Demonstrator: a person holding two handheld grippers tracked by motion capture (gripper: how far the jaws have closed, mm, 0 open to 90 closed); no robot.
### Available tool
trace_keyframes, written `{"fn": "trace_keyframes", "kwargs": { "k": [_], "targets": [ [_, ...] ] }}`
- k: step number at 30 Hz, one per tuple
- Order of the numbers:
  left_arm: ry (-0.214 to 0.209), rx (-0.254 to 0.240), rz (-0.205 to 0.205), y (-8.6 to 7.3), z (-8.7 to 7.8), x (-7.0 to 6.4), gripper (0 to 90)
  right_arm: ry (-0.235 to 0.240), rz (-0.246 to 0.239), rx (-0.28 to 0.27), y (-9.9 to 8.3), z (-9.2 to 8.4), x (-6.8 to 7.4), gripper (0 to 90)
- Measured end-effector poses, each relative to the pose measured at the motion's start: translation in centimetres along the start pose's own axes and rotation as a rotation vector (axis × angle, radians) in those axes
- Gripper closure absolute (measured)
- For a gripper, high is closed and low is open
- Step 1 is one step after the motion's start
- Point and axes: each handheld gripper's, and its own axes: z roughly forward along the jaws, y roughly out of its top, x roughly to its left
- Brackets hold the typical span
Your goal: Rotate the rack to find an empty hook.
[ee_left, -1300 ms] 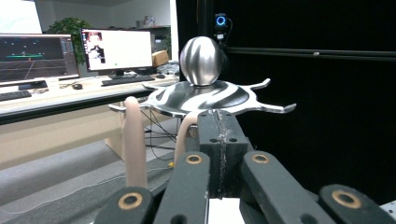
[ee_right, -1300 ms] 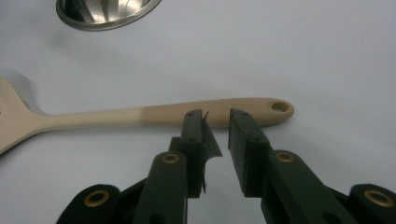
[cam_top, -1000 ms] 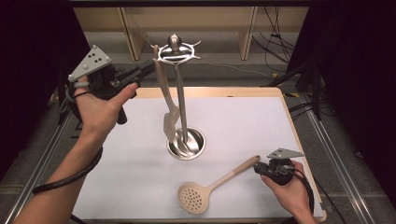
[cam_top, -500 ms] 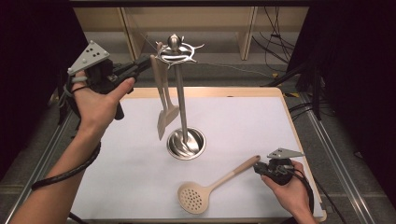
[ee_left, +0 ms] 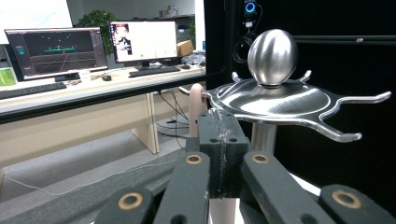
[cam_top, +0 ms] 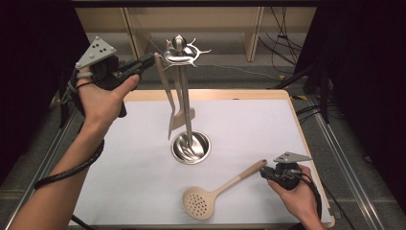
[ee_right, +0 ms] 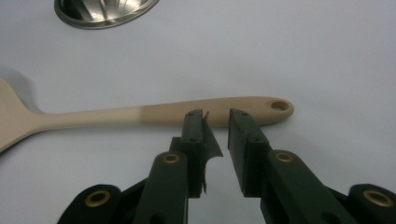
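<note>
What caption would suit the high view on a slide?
Left gripper lifts a spatula to the rack; right gripper waits by a skimmer.

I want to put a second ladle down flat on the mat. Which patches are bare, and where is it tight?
Bare: the mat's far right stretch, between the stand base and the right edge, and its near left part, left of the skimmer. Tight: around the stand, where the left gripper holds a spatula, and the near right corner by the right gripper.

High view overlooks the table [cam_top: 143, 158]; gripper views sit close along jaws.
</note>
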Motion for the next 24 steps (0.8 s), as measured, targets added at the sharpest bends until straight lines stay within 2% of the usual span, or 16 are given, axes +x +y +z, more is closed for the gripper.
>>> {"fn": "trace_keyframes", "kwargs": {
  "k": [7, 8, 10, 13, 14, 15, 16, 18, 20, 21, 22, 23, 24],
  "targets": [
    [0.007, 0.007, 0.011, 0.1, 0.4, 0.2, 89.6, -0.008, -0.012, -0.003, 0.0, 0.0, -0.1, 76.7],
    [0.009, 0.008, 0.013, 0.1, 0.4, 0.2, 89.5, -0.005, 0.014, 0.004, 0.0, 0.0, 0.1, 76.8],
    [0.012, 0.009, 0.017, 0.2, 0.5, 0.3, 89.5, -0.005, 0.018, 0.006, 0.0, 0.0, 0.1, 76.8],
    [0.014, 0.009, 0.027, 0.1, 0.5, 0.2, 89.4, 0.001, 0.001, 0.004, -0.1, 0.2, 0.0, 76.8],
    [0.013, 0.007, 0.030, 0.1, 0.5, 0.2, 89.2, -0.007, -0.022, 0.000, -0.1, 0.1, -0.2, 76.8],
    [0.011, 0.005, 0.030, 0.0, 0.4, 0.2, 88.9, 0.005, 0.022, 0.014, 0.0, 0.0, 0.1, 76.9],
    [0.012, 0.007, 0.032, -0.1, 0.3, 0.2, 87.2, -0.007, 0.004, 0.009, 0.0, 0.0, -0.1, 76.9],
    [0.005, 0.009, 0.027, -0.6, -0.1, -0.1, 80.8, -0.009, 0.023, 0.009, 0.1, -0.2, -0.1, 77.4],
    [0.003, 0.014, 0.037, -1.2, -0.6, -0.4, 74.9, -0.029, 0.012, -0.005, 0.1, -0.2, -0.5, 79.1],
    [-0.003, 0.012, 0.035, -1.6, -0.9, -0.6, 72.4, -0.027, 0.026, 0.019, 0.3, -0.4, -0.5, 80.5],
    [-0.004, 0.011, 0.031, -2.0, -1.3, -0.7, 68.8, -0.034, -0.005, 0.012, 0.3, -0.4, -0.9, 82.5],
    [0.000, 0.008, 0.028, -2.5, -1.6, -0.9, 66.3, -0.034, 0.009, 0.030, 0.5, -0.6, -0.9, 84.3],
    [0.001, 0.010, 0.024, -3.0, -2.1, -1.0, 63.6, -0.045, -0.007, 0.038, 0.6, -0.6, -1.1, 87.1]
  ]
}}
